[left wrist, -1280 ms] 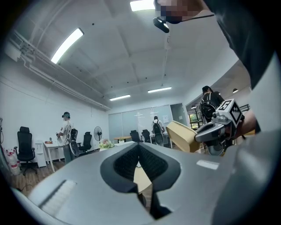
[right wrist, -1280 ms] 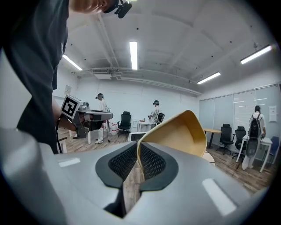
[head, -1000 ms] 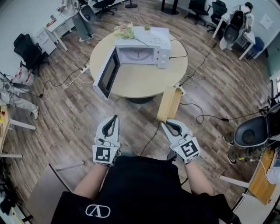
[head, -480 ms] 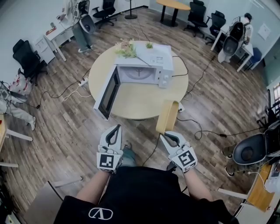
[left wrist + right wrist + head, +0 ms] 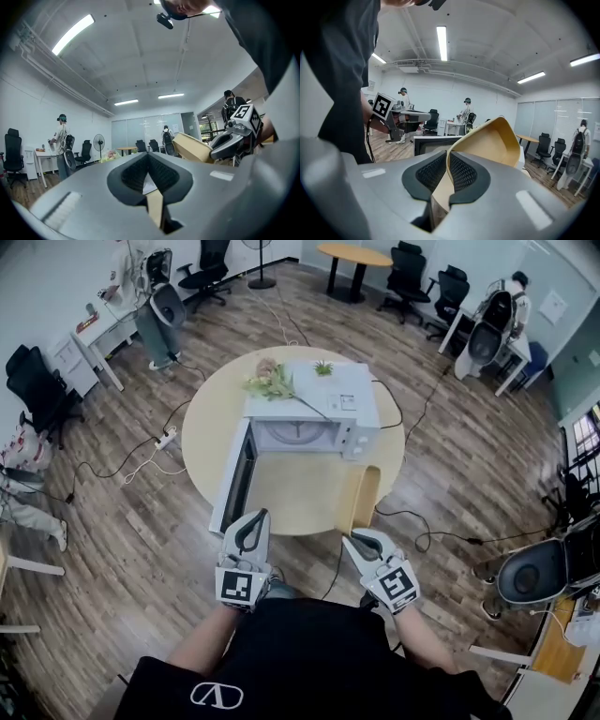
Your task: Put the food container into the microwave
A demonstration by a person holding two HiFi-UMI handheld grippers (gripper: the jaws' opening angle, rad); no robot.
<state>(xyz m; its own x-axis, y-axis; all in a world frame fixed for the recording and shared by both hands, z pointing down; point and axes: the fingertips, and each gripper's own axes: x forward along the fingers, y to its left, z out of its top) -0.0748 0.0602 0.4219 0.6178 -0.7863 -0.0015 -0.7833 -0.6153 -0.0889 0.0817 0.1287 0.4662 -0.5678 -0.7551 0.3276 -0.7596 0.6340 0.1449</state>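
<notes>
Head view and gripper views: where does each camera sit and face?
Head view: on the person's head, facing steeply down at the open microwave on the round table; forearms, left tool, right tool show.
Left gripper view: on the left tool, along its closed jaws into the office; torso at right.
Right gripper view: on the right tool, along jaws clamping the food container; torso at left.
Shared: all show the food container.

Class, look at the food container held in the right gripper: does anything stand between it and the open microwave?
Nothing visible does. The food container, clamped in the right gripper, faces bare table before the microwave; its door hangs open to the left, clear of the path.
</notes>
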